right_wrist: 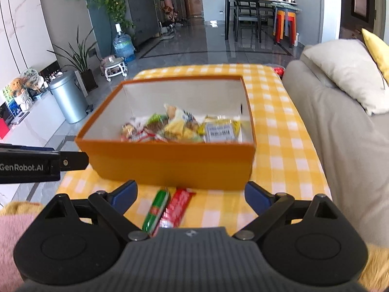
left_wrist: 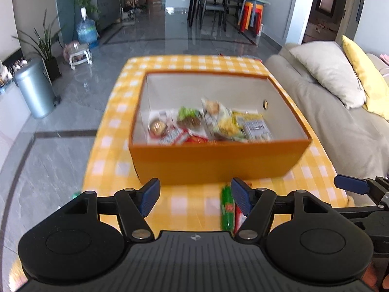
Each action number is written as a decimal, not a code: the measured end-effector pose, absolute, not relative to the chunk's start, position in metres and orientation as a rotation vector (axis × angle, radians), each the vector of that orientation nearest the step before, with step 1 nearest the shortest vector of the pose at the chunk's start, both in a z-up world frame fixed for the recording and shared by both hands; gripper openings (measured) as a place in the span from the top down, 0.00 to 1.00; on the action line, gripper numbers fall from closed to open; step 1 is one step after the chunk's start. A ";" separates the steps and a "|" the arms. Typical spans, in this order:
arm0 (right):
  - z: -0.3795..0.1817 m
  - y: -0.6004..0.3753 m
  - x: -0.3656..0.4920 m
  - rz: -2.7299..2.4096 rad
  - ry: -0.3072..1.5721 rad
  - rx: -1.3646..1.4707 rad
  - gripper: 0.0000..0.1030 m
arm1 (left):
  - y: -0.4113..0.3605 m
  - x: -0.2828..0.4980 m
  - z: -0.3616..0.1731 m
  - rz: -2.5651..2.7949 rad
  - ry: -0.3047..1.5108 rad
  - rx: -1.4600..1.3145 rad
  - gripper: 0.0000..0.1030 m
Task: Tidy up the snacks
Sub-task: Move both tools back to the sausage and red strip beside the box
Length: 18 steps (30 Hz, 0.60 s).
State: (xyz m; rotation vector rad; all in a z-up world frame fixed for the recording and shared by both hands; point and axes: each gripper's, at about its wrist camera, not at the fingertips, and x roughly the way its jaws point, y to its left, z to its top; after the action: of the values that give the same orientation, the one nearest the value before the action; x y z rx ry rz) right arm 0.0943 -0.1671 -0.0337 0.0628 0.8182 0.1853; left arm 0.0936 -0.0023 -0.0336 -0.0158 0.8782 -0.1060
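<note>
"GenRobot.AI" stands on the left hand-held gripper (right_wrist: 29, 164).

Domestic living room opening onto a dining area. At 12 o'clock stand a dining table (right_wrist: 257, 0) with dark chairs (right_wrist: 245, 12) and stacked orange stools (right_wrist: 284, 26); at 3 o'clock a beige sofa (right_wrist: 340, 146) carries a grey cushion (right_wrist: 345, 77) and a yellow cushion (right_wrist: 376, 48). At 9 to 10 o'clock a metal waste bin (right_wrist: 66, 97), potted plants (right_wrist: 80, 58), a water jug (right_wrist: 123, 43) and a dark cabinet (right_wrist: 143, 17) line the glossy tiled floor (right_wrist: 206, 46); the counter (right_wrist: 279, 133) wears a yellow checked cloth.
</note>
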 end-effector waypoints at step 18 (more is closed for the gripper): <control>-0.105 -0.172 0.084 0.169 0.966 0.076 0.20 | -0.017 0.094 -0.087 -0.186 1.007 -0.061 0.52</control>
State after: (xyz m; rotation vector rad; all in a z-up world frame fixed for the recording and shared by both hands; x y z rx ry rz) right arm 0.0836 -0.1721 -0.1049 0.0763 0.9661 0.1688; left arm 0.0941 -0.0168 -0.0875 -0.0614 1.0069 -0.1857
